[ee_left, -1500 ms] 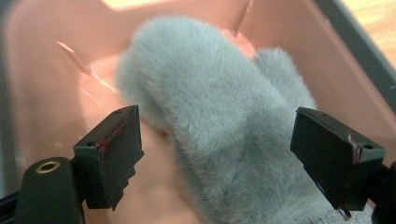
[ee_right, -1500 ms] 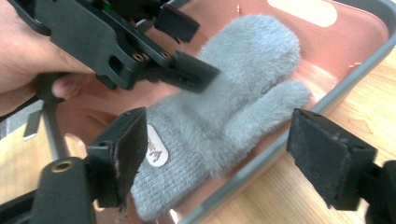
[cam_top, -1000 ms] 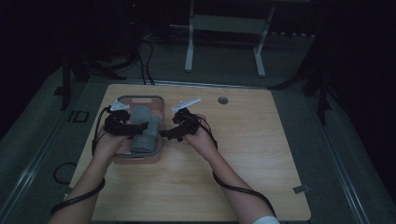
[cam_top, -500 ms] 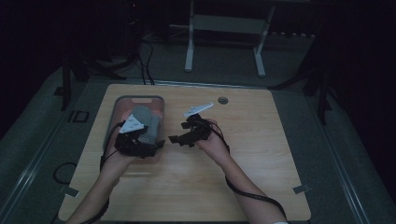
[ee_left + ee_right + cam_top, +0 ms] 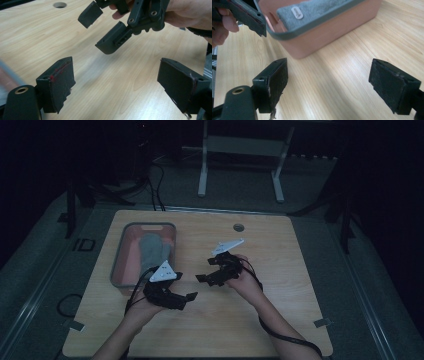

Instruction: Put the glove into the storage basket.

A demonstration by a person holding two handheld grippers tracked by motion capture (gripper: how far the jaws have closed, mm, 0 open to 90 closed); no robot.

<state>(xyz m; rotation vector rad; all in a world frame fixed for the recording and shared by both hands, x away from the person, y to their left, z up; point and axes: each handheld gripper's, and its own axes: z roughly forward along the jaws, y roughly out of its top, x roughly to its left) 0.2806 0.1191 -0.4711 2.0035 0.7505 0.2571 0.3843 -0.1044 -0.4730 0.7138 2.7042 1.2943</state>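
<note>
Grey felt cloth (image 5: 151, 249) folded in pink bin (image 5: 120, 270), oval tag showing; both grippers' jaws apart, empty.

Dim lab, wooden table (image 5: 280, 320), floor cables (image 5: 155, 180)

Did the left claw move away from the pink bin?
Yes. The left claw was over the pink bin before; now it hangs open over bare table, nearer the person.

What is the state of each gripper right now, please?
Left gripper: jaws open, holding nothing, over the bare table.
Right gripper: jaws open, holding nothing.
</note>
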